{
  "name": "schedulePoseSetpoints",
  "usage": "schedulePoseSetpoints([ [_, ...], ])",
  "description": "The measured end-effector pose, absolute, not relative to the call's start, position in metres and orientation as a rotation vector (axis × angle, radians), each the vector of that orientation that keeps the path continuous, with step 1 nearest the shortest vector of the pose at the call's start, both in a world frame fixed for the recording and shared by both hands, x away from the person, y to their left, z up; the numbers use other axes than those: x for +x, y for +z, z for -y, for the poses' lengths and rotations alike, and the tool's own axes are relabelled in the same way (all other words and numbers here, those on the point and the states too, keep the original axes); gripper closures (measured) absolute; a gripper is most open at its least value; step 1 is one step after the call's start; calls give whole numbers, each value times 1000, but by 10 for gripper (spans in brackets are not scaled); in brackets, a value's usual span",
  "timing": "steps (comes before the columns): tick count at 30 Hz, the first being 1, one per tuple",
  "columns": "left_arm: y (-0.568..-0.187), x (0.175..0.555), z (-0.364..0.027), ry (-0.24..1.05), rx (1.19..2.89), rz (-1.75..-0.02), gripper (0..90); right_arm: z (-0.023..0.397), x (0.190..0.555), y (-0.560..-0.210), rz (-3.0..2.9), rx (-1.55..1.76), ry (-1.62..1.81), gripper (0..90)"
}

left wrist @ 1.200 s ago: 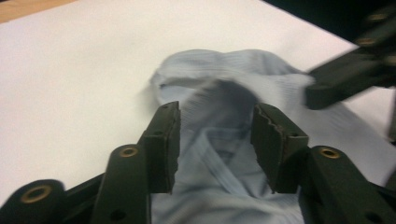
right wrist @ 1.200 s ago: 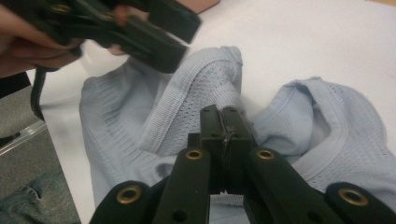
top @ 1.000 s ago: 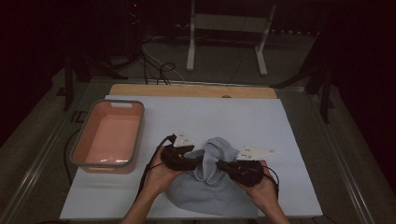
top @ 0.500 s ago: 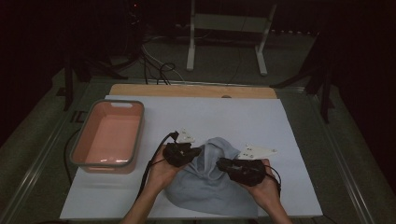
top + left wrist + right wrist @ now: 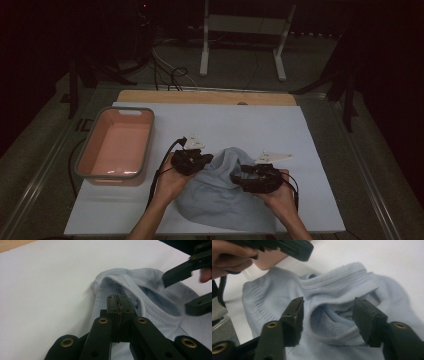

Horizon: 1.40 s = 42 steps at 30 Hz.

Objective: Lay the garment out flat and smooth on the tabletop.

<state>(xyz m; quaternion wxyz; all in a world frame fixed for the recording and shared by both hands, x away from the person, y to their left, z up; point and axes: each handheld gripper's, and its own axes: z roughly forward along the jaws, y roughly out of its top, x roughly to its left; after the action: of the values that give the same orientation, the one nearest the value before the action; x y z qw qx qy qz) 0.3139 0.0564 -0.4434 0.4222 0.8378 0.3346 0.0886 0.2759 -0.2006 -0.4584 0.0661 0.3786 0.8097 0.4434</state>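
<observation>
A light blue knit garment (image 5: 220, 197) lies bunched on the white table cover (image 5: 250, 125). My left gripper (image 5: 206, 159) is at its upper left edge. In the left gripper view its jaws (image 5: 117, 300) are pressed together on a fold by the ribbed neck band (image 5: 98, 293). My right gripper (image 5: 235, 177) is at the garment's right side. Its jaws (image 5: 328, 312) have just been opening and now stand apart, with a loose hump of cloth (image 5: 332, 322) between them and the pads off it. The right gripper's fingers (image 5: 182, 268) also show at the right of the left gripper view.
An empty pink tub (image 5: 120, 145) with a grey rim stands on the left of the cover. A wooden strip (image 5: 200, 96) runs along the far edge. Beyond the table are a white stand (image 5: 205, 45) and floor cables (image 5: 172, 75).
Both hands have kept their places at the garment. The jaws are too small in the earlier high views to compare.
</observation>
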Motion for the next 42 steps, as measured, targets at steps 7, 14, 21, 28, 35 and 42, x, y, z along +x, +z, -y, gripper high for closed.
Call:
schedulePoseSetpoints([
  [7,-442,314,-60,235,2091,-844,846,182,292,-472,-2444,1278,1268,266],
  [14,-442,314,-60,237,2084,-849,774,171,299,-480,-2493,1317,1226,422],
  [21,-442,316,-62,247,2070,-870,623,171,289,-473,-2525,1191,1278,849],
  [28,-443,317,-61,253,2058,-890,559,171,269,-459,-2522,1021,1339,857],
  [35,-446,319,-58,239,2085,-889,498,170,254,-456,-2522,889,1344,857],
  [42,-455,321,-45,216,2147,-856,449,170,244,-452,-2530,769,1358,857],
])
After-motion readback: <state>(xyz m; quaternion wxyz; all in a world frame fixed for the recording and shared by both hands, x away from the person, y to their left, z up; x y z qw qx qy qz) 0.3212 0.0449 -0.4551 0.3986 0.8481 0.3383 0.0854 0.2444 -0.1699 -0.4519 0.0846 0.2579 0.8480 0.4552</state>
